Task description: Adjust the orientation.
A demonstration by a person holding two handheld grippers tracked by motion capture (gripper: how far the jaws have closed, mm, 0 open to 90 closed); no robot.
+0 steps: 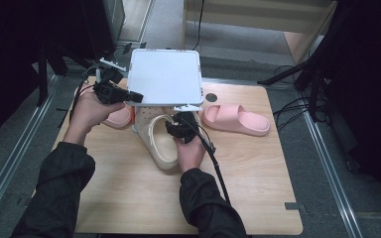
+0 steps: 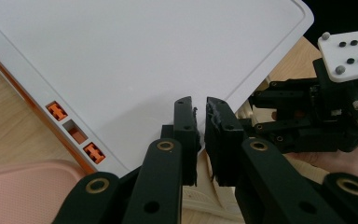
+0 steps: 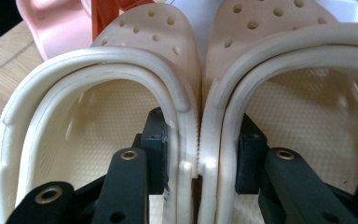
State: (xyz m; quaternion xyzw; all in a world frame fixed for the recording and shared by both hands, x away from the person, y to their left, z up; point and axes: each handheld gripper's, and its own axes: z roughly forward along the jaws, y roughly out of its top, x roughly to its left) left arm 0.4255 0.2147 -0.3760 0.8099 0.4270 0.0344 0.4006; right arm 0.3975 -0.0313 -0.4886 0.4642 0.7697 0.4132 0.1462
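Observation:
A pair of cream clogs (image 1: 159,146) lies at the table's middle, toes under a white shelf board (image 1: 163,74). My right gripper (image 1: 177,125) is shut on the two touching inner walls, pressing the left clog (image 3: 98,121) and right clog (image 3: 307,102) together; in its own view the right gripper (image 3: 198,140) has one jaw inside each shoe. My left gripper (image 1: 131,96) is at the board's front left corner. In its own view the left gripper (image 2: 200,116) has its jaws almost together on the corner of the shelf board (image 2: 144,56).
One pink slide (image 1: 234,119) lies right of the shelf, another pink slide (image 1: 116,118) partly under its left side. Orange connectors (image 2: 74,135) line the board's edge. The wooden table (image 1: 129,198) has bare room in front. Dark stands flank both sides.

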